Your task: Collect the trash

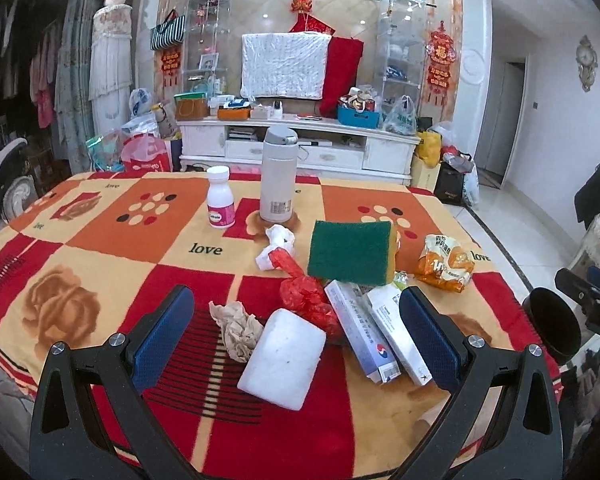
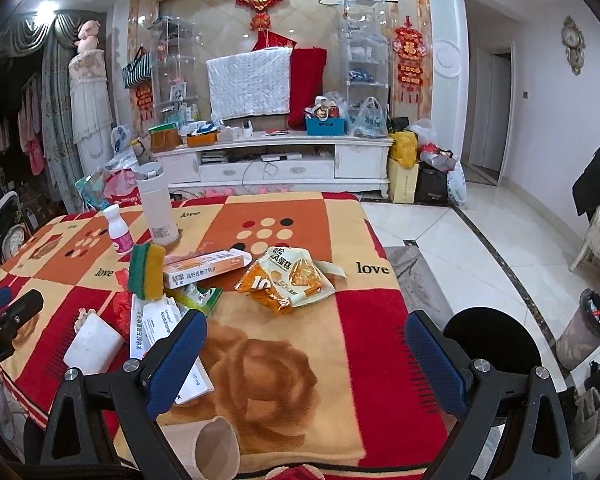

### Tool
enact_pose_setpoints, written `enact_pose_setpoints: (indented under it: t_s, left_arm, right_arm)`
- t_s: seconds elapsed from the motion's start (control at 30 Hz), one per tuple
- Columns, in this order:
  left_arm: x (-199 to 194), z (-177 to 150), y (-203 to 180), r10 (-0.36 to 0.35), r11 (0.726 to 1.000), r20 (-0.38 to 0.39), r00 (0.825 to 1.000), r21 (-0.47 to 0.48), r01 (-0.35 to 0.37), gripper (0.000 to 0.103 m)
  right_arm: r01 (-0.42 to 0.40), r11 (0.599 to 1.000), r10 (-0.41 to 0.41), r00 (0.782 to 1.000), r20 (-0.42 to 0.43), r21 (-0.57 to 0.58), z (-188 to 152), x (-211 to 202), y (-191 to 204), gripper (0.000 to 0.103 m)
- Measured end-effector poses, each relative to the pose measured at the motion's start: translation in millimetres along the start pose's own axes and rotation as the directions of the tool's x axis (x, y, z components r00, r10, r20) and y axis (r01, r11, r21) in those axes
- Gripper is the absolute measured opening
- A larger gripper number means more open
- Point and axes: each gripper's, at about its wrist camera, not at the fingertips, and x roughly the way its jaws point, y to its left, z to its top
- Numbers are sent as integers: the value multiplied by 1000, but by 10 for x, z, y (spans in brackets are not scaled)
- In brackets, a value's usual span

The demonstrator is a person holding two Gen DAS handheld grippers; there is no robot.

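Left wrist view: crumpled brown paper (image 1: 236, 330), white foam block (image 1: 282, 360), red plastic netting (image 1: 308, 300), two flat medicine boxes (image 1: 374, 328) and crumpled white tissue (image 1: 276, 246) strewn on blanket-covered counter (image 1: 100, 264), all between or just ahead of left claw (image 1: 296, 340), fingers wide apart, gripping nothing. Right wrist view: torn orange snack wrapper (image 2: 286, 280) lying ahead of right claw (image 2: 306, 360), also spread wide and empty; beside it orange-striped box (image 2: 206, 268), green-and-yellow sponge (image 2: 146, 270), white thermos (image 2: 156, 204), small pill bottle (image 2: 118, 230), and dark bin (image 2: 586, 328) on tiled floor.
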Motion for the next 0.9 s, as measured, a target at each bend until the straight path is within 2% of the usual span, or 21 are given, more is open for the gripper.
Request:
enact_pose_setpoints:
  t_s: [0.9]
  left_arm:
    - [-7,2,-35,9,1000,13,1000,-7,-9,102]
  right_arm:
    - [-6,1000,6,1000,-7,3,-4,34,19,98]
